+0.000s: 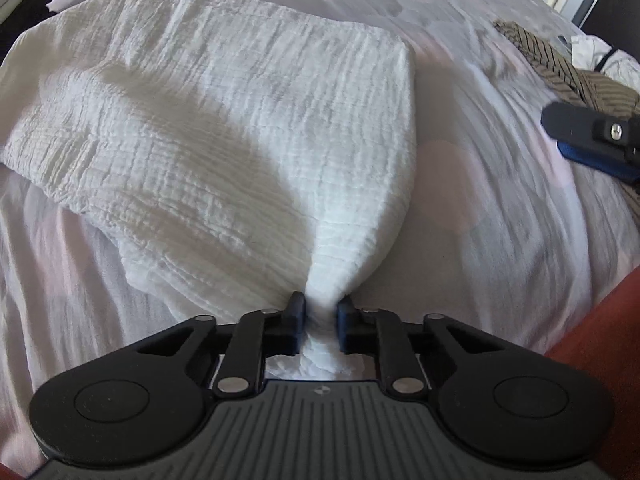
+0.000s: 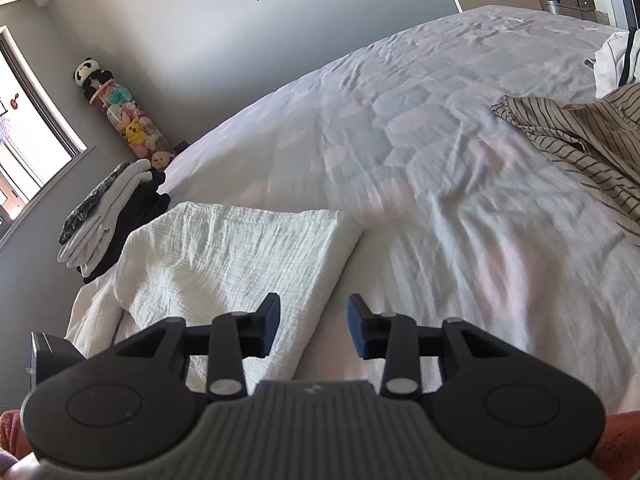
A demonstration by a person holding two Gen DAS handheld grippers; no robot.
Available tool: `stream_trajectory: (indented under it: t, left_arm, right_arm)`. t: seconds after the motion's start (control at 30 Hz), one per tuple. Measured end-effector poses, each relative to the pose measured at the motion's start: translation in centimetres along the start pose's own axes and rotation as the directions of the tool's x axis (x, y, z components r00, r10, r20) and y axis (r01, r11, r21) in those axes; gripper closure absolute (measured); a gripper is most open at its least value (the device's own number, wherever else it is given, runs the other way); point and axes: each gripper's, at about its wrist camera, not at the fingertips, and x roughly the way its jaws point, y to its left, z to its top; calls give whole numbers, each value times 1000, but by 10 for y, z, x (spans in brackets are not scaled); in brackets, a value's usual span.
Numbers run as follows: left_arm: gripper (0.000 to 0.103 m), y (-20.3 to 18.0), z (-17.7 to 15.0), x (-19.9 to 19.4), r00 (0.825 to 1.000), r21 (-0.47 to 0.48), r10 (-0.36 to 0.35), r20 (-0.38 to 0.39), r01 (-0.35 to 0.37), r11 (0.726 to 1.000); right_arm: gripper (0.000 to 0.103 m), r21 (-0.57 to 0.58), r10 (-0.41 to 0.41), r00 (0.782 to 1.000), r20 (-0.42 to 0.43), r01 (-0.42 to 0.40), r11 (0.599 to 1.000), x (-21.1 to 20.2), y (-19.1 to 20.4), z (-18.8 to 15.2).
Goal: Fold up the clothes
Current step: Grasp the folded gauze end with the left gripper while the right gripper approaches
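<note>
A white crinkled garment (image 1: 224, 120) lies folded on the bed and also shows in the right wrist view (image 2: 224, 252). My left gripper (image 1: 321, 320) is shut on a bunched corner of it, which rises off the bed sheet (image 1: 500, 220). My right gripper (image 2: 313, 326) is open and empty, hovering just above the garment's near right edge. It also shows at the right edge of the left wrist view (image 1: 592, 136).
A beige striped garment (image 2: 580, 140) and a white garment with dark trim (image 2: 616, 60) lie at the bed's right. A stack of folded clothes (image 2: 112, 216) sits at the far left corner. Stuffed toys (image 2: 120, 112) stand against the wall.
</note>
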Motion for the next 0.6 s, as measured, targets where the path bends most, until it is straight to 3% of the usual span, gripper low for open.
stream_trajectory:
  t: [0.2, 0.33, 0.4, 0.47, 0.6]
  left_arm:
    - [89, 16, 0, -16, 996, -61, -85, 24, 87, 994]
    - [88, 22, 5, -21, 992, -70, -127, 23, 128, 989]
    - [88, 26, 12, -15, 989, -77, -150, 19, 151, 986]
    - [88, 31, 14, -12, 985, -92, -170, 15, 171, 981]
    - [88, 40, 15, -7, 978, -107, -208, 8, 208, 972]
  right_arm:
    - [53, -139, -6, 991, -132, -13, 990, 17, 21, 12]
    - [53, -393, -67, 984, -166, -4, 919, 26, 43, 30]
    - [52, -530, -101, 979, -176, -8, 848, 31, 52, 39]
    - [51, -666, -140, 972, -188, -21, 745, 38, 58, 45]
    - [51, -880, -223, 955, -197, -73, 469, 62, 62, 48]
